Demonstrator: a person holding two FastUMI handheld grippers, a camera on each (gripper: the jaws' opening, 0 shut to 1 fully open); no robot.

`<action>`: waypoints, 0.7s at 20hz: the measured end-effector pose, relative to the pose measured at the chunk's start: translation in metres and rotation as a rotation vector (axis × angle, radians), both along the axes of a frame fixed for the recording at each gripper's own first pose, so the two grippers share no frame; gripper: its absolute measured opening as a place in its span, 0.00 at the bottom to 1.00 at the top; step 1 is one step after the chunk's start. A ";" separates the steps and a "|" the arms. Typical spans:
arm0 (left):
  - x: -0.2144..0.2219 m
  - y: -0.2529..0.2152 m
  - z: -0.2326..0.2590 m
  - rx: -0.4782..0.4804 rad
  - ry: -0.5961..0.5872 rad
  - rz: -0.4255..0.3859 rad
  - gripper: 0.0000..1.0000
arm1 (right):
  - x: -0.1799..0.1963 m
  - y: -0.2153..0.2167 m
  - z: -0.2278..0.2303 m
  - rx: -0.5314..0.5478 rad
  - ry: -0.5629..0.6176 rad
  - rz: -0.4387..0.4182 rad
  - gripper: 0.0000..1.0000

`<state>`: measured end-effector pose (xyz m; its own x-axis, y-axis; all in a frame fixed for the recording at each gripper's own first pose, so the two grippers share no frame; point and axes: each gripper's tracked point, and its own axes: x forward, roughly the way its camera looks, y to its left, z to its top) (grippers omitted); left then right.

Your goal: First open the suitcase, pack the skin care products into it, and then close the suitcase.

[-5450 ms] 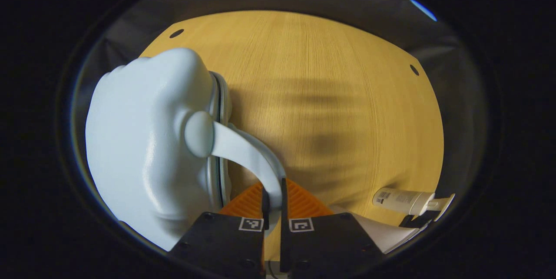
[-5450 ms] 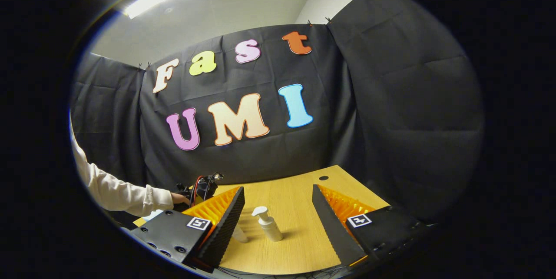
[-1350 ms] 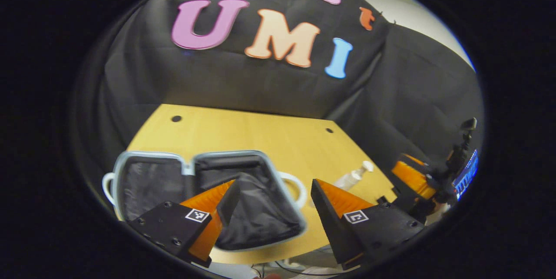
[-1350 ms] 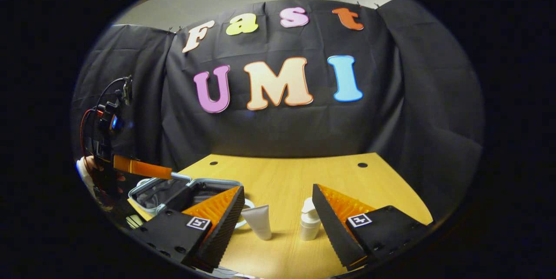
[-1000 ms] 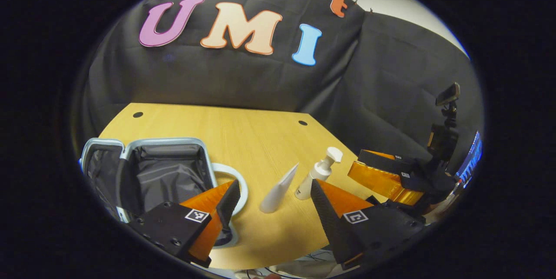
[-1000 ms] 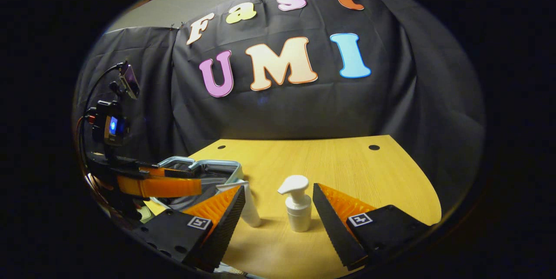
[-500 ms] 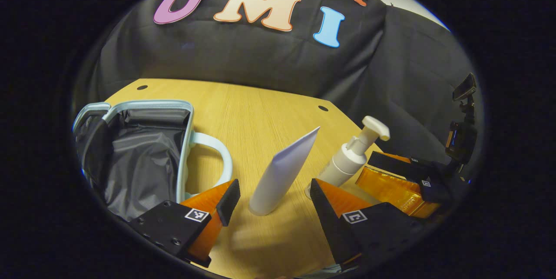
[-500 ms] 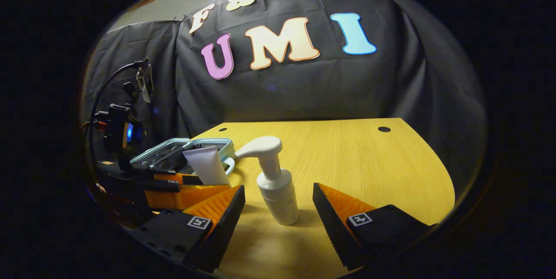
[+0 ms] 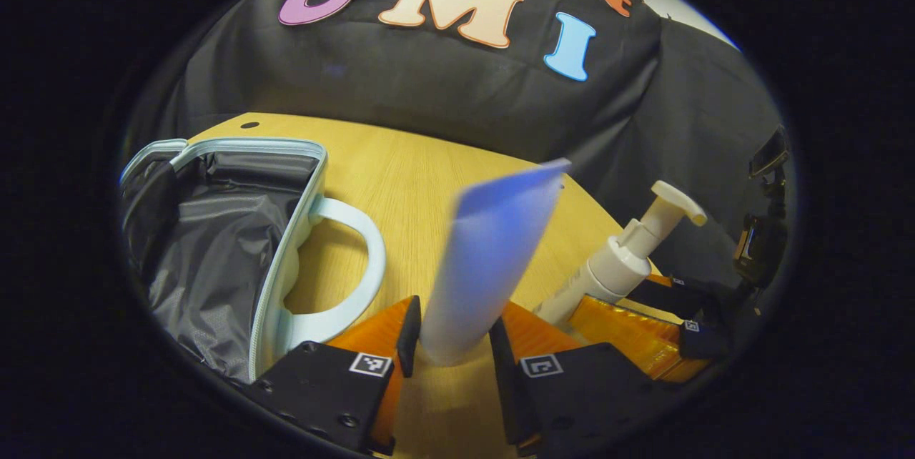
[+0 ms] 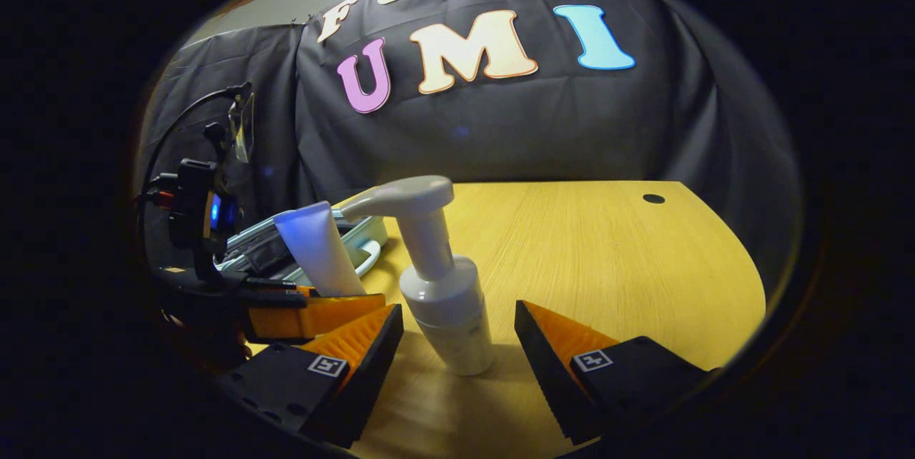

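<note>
A: Where is the tube (image 9: 486,259)?
B: It stands cap-down on the table (image 9: 422,166) between the left tongs (image 9: 447,330), with the open suitcase (image 9: 214,244) at 9 o'clock. Half a second ago the fingers stood wide; now they have narrowed to the tube's base. Contact cannot be confirmed.
A: And the pump bottle (image 10: 443,294)?
B: It is upright between the spread right tongs (image 10: 457,344), untouched. Both grasps are imminent; packing can begin.
</note>
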<state>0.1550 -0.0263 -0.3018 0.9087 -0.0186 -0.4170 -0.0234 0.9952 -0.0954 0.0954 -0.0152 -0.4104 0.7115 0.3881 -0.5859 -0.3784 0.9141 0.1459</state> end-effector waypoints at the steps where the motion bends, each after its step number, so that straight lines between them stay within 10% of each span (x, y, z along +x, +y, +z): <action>1: 0.003 0.001 0.001 -0.011 -0.006 0.008 0.45 | 0.001 0.003 -0.003 -0.001 0.001 0.009 0.96; 4: 0.002 -0.002 0.022 -0.035 -0.030 0.003 0.40 | 0.003 0.009 -0.009 -0.007 0.003 0.020 0.98; 8: -0.003 -0.003 0.064 -0.044 -0.066 -0.023 0.39 | 0.009 0.006 -0.015 -0.015 0.012 -0.002 0.69; 14: -0.043 0.036 0.122 -0.033 -0.026 -0.021 0.39 | 0.016 0.003 -0.005 -0.054 -0.009 -0.039 0.60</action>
<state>0.1124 0.0096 -0.1800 0.9187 -0.0515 -0.3916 0.0009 0.9917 -0.1284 0.1114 -0.0127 -0.4150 0.7305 0.3281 -0.5990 -0.3437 0.9345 0.0927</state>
